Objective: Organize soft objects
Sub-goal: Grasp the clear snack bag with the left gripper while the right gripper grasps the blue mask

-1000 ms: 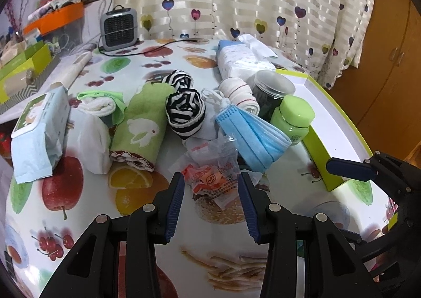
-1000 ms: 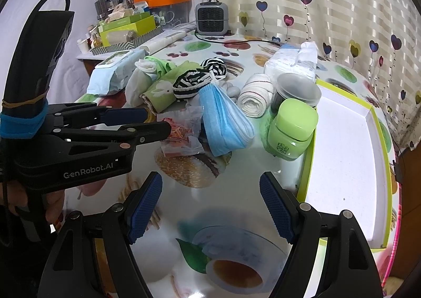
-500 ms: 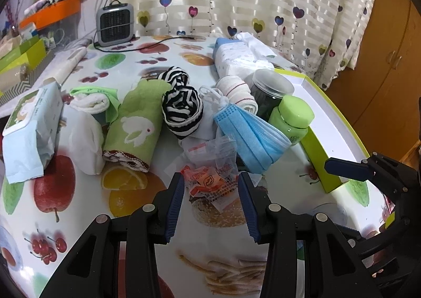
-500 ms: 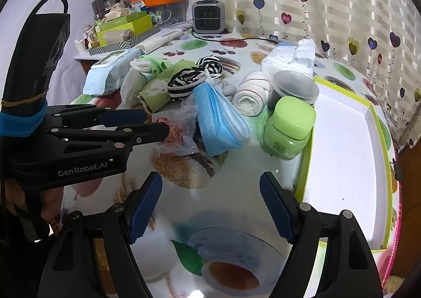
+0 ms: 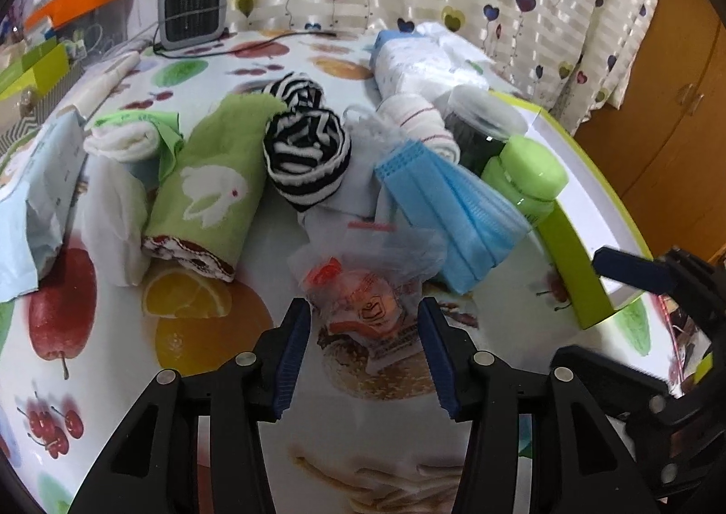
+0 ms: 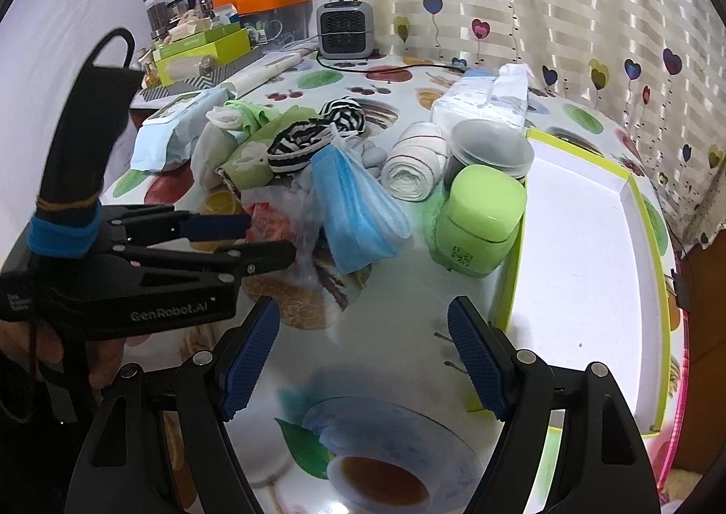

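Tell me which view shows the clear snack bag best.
The left wrist view: the clear snack bag lies unobstructed just ahead of the open left gripper. In the right wrist view that gripper partly hides it.

Two striped socks [image 5: 308,160], two jars [image 6: 481,219], one green towel [image 5: 208,192], one white roll [image 5: 422,128], perhaps several stacked masks [image 5: 453,205].

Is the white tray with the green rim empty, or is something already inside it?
Empty. The right wrist view shows the tray floor bare white, and the green jar stands outside its wall.
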The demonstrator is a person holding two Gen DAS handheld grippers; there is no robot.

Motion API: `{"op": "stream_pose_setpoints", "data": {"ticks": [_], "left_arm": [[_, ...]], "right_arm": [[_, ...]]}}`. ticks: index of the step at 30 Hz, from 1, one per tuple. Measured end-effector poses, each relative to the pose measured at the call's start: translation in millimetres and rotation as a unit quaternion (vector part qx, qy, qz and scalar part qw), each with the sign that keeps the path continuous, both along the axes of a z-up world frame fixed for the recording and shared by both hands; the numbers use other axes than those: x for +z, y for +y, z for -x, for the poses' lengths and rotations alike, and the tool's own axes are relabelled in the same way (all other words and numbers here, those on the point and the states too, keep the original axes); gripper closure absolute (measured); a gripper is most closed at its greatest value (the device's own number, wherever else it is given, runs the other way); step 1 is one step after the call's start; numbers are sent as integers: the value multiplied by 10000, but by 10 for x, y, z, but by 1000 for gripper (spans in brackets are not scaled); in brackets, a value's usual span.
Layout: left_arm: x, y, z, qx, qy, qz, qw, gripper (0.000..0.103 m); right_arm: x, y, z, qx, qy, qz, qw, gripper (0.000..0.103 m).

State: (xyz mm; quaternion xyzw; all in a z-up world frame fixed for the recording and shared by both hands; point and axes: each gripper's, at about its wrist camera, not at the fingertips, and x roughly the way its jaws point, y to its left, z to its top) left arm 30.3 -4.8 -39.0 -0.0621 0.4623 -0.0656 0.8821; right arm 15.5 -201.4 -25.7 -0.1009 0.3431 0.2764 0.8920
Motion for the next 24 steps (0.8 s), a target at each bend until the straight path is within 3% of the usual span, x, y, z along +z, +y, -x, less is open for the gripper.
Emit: {"op": "stream_pose_setpoints", "data": {"ticks": [3, 4, 5, 8, 14, 18, 24], "left_arm": [[-29, 10, -4, -16, 6, 9, 10000, 56], [-29, 12, 1, -21, -12, -2, 10000, 60], [-29, 12, 2, -42, -20, 1, 10000, 71], [-14, 35, 17, -39, -63, 4, 10000, 81], [44, 141, 89, 64, -180, 85, 9998, 82], [78, 188, 112, 89, -244, 129, 9996, 82], [80, 225, 112, 92, -252, 179, 9995, 82]], "right_arm": [[16, -1, -34, -15, -29, 0, 10000, 26], [22, 4, -44, -13, -49, 4, 10000, 26], [33, 11, -53, -12, -75, 6, 10000, 26], [73, 49, -94, 23, -152, -13, 9999, 26], [109, 192, -213, 156, -232, 20, 9996, 27], [125, 320, -311, 236, -307, 159, 9991, 39], [110, 495, -476, 339, -383, 475, 9976, 42]]}}
